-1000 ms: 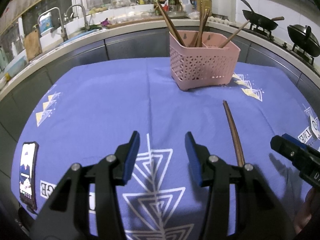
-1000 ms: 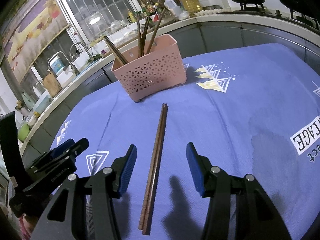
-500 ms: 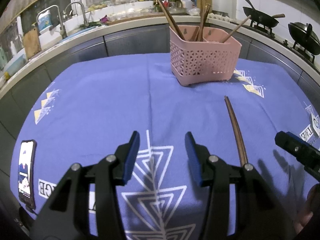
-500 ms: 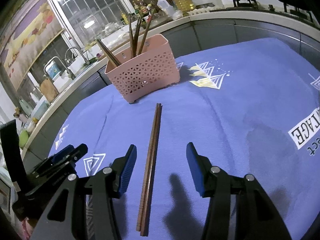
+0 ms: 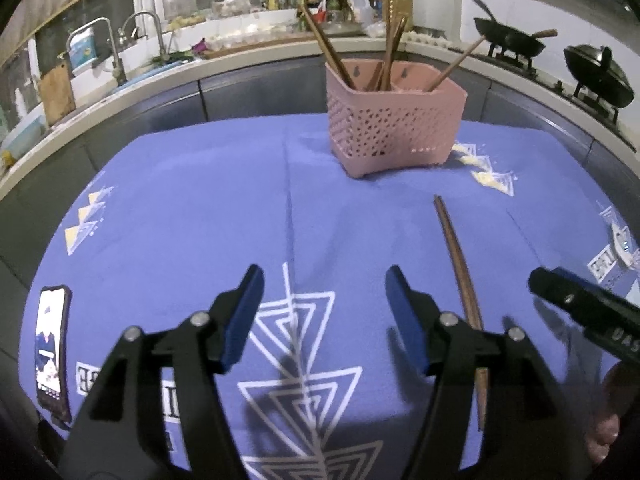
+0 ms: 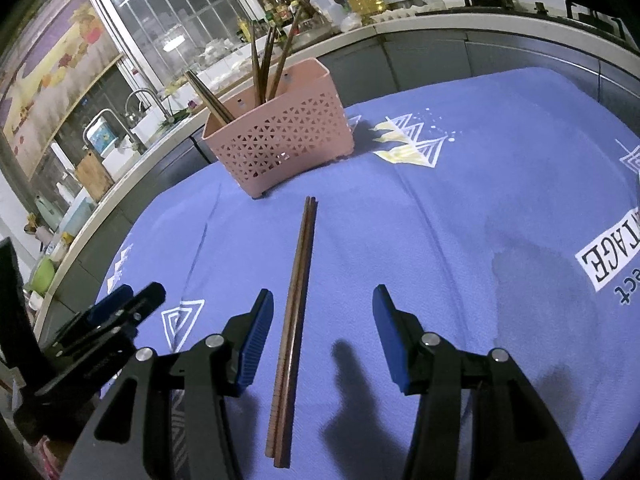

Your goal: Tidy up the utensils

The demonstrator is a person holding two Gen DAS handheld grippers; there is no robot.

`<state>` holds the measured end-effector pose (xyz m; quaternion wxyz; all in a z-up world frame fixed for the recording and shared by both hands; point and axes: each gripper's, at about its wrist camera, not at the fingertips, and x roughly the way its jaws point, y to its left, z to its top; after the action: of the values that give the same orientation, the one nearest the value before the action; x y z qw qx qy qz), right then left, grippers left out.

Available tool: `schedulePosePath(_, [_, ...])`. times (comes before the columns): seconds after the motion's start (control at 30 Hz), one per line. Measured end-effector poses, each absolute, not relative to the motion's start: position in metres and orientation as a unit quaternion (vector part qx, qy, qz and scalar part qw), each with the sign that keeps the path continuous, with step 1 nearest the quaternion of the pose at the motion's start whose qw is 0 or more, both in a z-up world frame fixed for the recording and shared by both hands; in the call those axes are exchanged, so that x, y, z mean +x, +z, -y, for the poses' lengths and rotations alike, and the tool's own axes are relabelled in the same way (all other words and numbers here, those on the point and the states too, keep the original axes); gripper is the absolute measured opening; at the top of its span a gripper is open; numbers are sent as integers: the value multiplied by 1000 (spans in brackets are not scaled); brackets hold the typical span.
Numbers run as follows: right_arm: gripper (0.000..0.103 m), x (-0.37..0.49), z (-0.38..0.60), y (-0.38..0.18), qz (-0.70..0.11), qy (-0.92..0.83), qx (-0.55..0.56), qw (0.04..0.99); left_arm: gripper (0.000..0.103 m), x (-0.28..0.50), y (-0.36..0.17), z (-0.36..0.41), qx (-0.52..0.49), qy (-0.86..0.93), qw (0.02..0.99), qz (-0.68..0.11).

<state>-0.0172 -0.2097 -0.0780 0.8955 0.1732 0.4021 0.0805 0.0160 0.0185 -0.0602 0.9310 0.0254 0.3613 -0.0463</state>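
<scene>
Chopsticks (image 6: pixel 298 304), a dark wooden pair lying side by side and touching, rest flat on the blue patterned tablecloth (image 6: pixel 460 208), running from near the camera toward the far side. In the right wrist view they lie between the two blue pads of the right gripper (image 6: pixel 322 340), closer to the left pad, and touch neither. The jaws of that gripper stand wide apart and hold nothing.

By size, the tablecloth covers the whole table, with white triangle prints and block lettering at its right edge. Next comes the pink perforated basket (image 5: pixel 394 120), standing upright at the far side of the cloth, well apart from the far tips of the loose pair. Several more wooden chopsticks (image 5: pixel 390 54) lean upright inside it; which compartment each sits in cannot be told for sure.

The left gripper (image 5: pixel 322 320) hovers over the white triangle print at the near middle of the cloth, jaws spread open and empty, with the loose pair (image 5: pixel 460 264) just to its right. A phone (image 5: pixel 52 346) lies on the near left edge of the cloth, screen lit. Behind the table runs a counter with a sink tap (image 5: pixel 106 46) on the left and two dark woks (image 5: pixel 508 38) on the right.
</scene>
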Motion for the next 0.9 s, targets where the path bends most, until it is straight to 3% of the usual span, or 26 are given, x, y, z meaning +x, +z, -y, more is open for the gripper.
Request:
schedulePosePath(0.17, [52,-19,210,-76,-401,80,172,896,61,7,-49,-21,-5,-76,942,-327])
schedulePosePath(0.37, [53,-19,205,-71,-393,84,168,900,78,-6,-39,-23,-13,-71,958,-276])
schedulePosePath(0.57, [71,-18,196,-71,-403,82,152,899,79,-10,-37,-7,64,-49,957,-277])
schedulePosePath(0.67, [75,-18,194,-71,-410,76,141,898,82,-11,-35,-6,75,-43,958,-274])
schedulePosePath(0.73, [75,-18,195,-70,-410,75,146,897,94,-9,-35,-11,66,-49,956,-281])
schedulePosePath(0.9, [75,-20,197,-70,-407,65,145,900,97,-8,-37,-15,77,-52,953,-289])
